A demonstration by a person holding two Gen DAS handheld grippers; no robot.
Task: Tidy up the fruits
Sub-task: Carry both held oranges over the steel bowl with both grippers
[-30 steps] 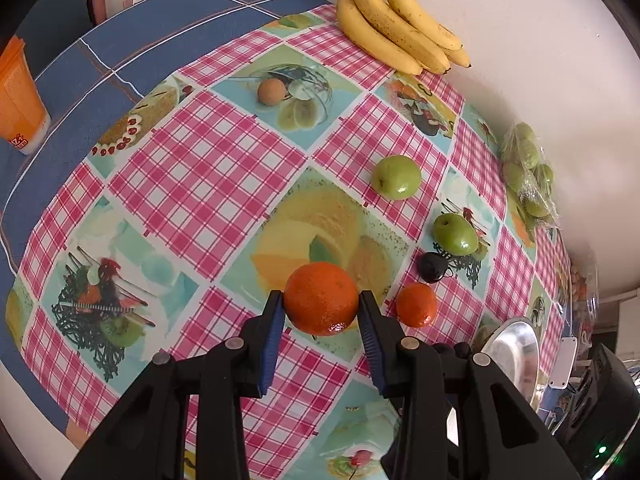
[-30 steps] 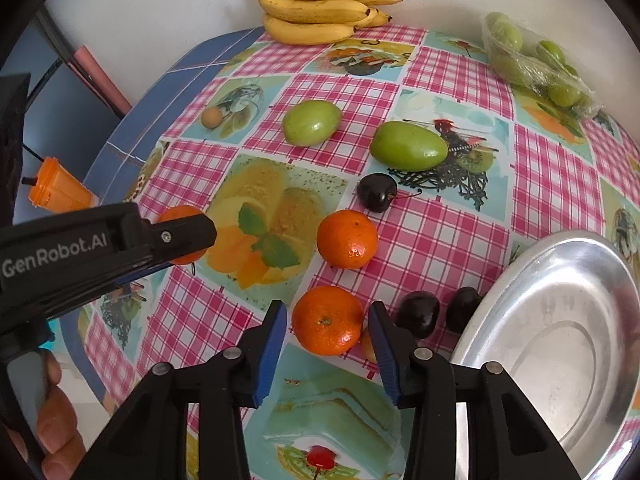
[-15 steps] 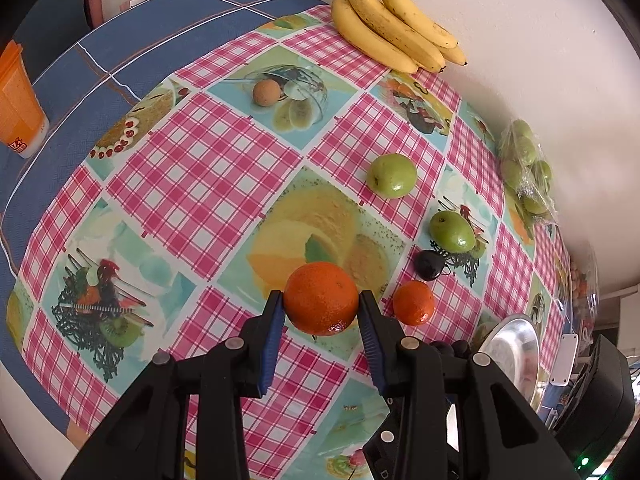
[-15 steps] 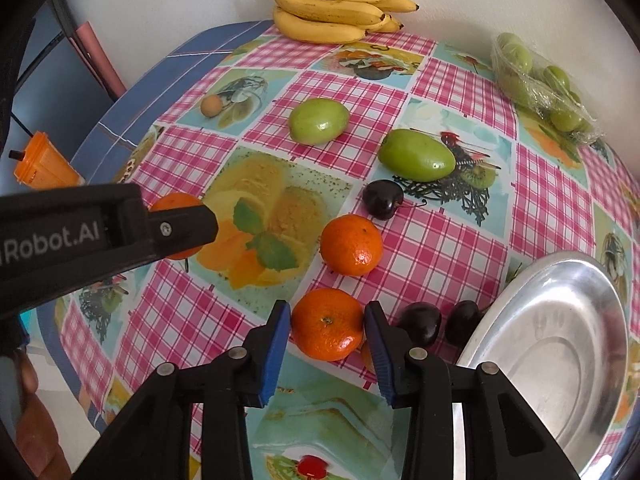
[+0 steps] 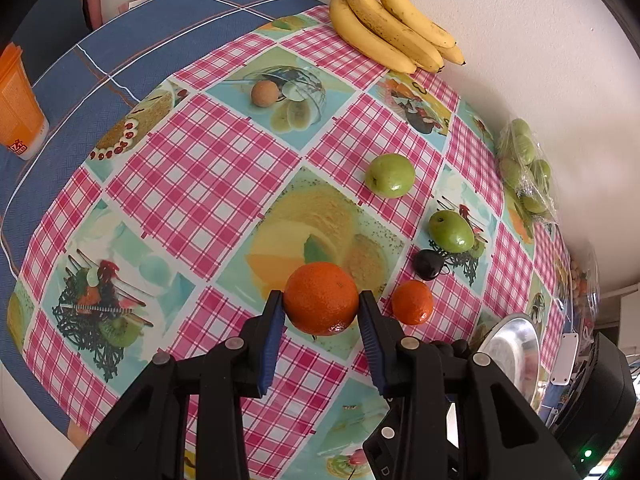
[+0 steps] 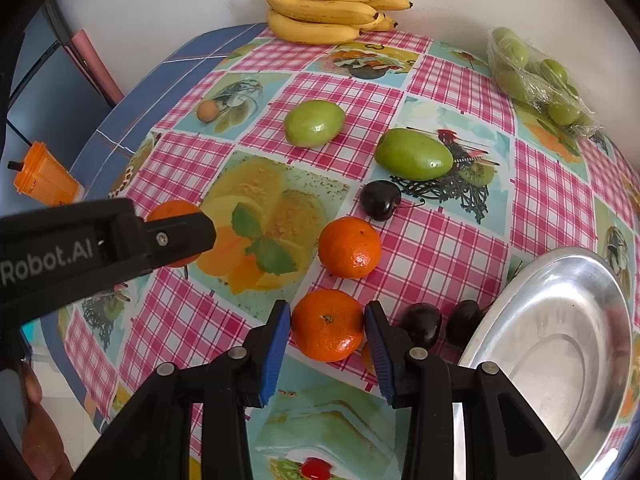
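Now left claw clamps large orange above desk; right claw clamps second orange beside two dark cherries, near steel plate.

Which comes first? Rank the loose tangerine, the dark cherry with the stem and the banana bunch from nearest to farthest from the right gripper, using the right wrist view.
1. Loose tangerine, just beyond the right gripper.
2. Dark cherry, farther back, slightly right.
3. Banana bunch, at the far edge by the wall.
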